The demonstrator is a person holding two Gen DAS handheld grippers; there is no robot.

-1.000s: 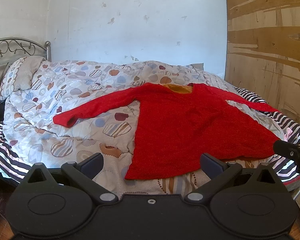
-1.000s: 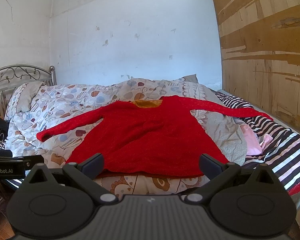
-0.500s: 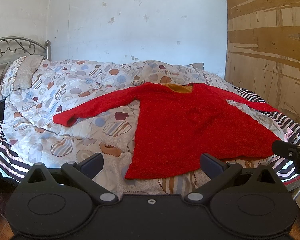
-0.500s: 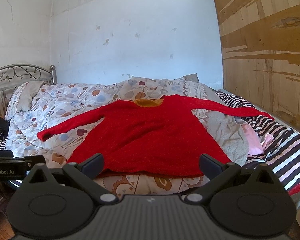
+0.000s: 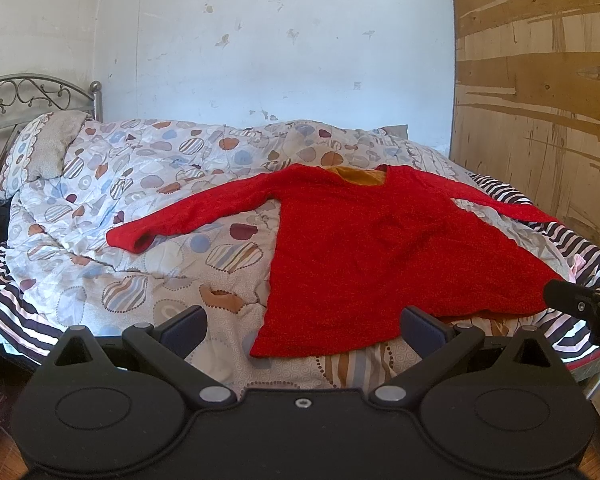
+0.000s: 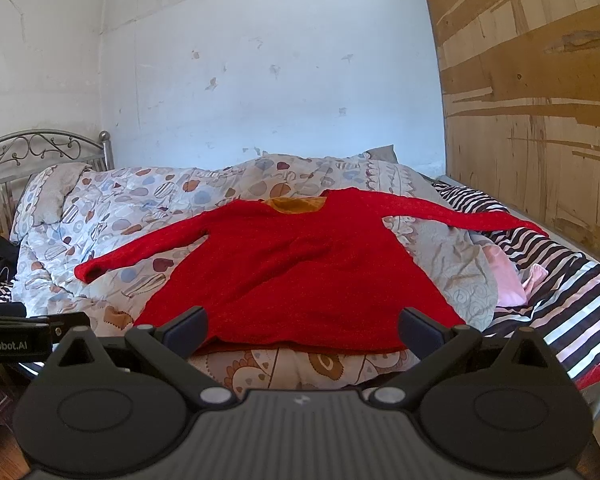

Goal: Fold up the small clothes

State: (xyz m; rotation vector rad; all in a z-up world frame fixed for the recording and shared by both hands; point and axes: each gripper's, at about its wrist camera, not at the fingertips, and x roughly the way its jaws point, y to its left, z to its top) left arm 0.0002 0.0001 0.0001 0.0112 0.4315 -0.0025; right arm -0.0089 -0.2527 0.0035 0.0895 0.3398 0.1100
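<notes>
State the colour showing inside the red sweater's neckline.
Mustard orange lining inside the red knitted sweater; clearest in the right wrist view.

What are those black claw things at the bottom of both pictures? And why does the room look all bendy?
Those black claws are grabbing tools. A person holds one in each hand, and each tool carries a small camera that looks out along its two fingers. The lens is very wide, so straight walls look curved.

One picture comes from the left gripper, the other from the right gripper. Both are open and hold nothing.

In front of them is a bed with a patterned quilt. A red sweater lies flat on it, sleeves spread out to both sides. A pillow sits near the metal headboard, and something pink lies on the striped sheet beside the quilt.

The job is folding the sweater. It has not been folded yet.
</notes>
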